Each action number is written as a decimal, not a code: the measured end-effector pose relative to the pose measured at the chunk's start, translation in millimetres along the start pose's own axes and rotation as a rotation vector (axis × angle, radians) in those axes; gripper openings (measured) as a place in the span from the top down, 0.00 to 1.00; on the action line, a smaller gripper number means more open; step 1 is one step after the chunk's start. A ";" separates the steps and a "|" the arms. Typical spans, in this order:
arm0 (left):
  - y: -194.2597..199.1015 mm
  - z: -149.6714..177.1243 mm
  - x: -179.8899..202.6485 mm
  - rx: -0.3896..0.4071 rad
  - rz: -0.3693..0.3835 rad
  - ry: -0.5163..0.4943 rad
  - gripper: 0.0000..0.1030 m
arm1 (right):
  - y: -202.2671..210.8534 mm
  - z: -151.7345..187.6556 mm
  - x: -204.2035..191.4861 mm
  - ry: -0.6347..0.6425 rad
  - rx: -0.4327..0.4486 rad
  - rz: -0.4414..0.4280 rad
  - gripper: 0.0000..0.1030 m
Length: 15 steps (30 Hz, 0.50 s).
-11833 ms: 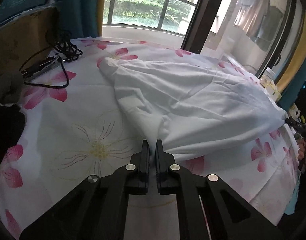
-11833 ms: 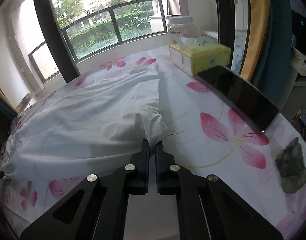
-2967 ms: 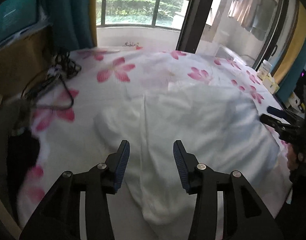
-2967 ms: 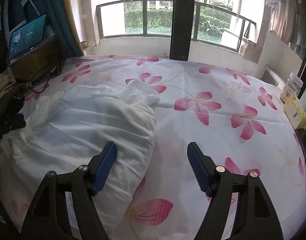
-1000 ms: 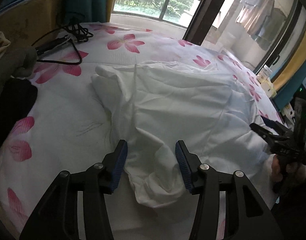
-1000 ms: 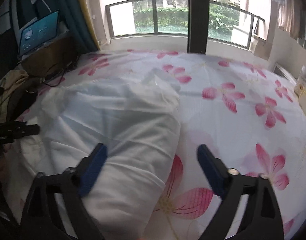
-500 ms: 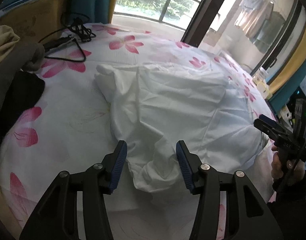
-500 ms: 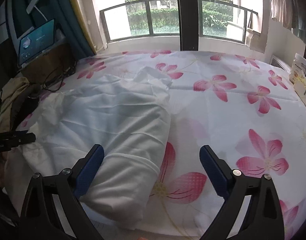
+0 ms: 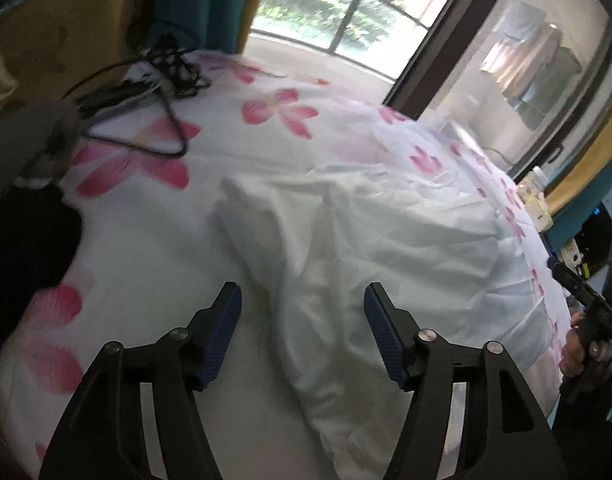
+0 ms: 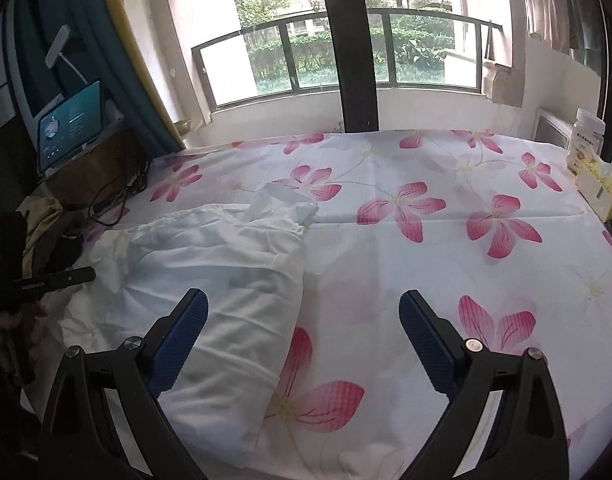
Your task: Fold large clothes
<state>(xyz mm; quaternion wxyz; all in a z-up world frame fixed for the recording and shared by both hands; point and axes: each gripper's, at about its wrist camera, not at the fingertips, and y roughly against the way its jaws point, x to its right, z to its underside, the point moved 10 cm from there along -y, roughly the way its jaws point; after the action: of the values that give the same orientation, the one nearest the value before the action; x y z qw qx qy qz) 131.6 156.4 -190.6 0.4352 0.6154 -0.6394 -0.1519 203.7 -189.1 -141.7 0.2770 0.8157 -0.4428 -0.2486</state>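
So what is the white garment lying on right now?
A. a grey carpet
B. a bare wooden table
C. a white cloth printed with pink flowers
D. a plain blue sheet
C: the white garment is spread over a white cloth printed with pink flowers, which covers the whole surface under both open grippers.

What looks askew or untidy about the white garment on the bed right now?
The white garment lies in a rumpled, lopsided fold on the flowered bedsheet: one bunched end sticks out past the far edge, and the near end is creased and uneven. Neither the left gripper, whose jaws are opening, nor the right gripper holds it.
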 end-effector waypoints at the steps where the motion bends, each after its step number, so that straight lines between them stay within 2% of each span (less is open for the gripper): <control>1: -2.3 -1.6 2.2 -0.002 0.018 -0.004 0.31 | -2.1 -0.3 0.4 0.002 -0.003 -0.001 0.07; 6: -10.8 -6.7 15.9 -0.001 0.103 -0.014 0.23 | -19.1 -2.3 -2.6 0.010 -0.022 -0.042 0.07; 11: -18.7 -6.8 32.7 -0.025 0.176 -0.028 0.22 | -47.8 1.8 -7.5 0.036 -0.082 -0.033 0.13; 15: -27.1 -4.4 51.1 -0.054 0.228 -0.050 0.22 | -60.8 4.1 -13.0 0.047 -0.106 -0.042 0.13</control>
<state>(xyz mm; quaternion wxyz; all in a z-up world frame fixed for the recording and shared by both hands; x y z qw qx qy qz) 159.6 105.6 -189.0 0.4500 0.5227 -0.7116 -0.1340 230.3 -151.2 -183.4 0.3249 0.8146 -0.4053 -0.2580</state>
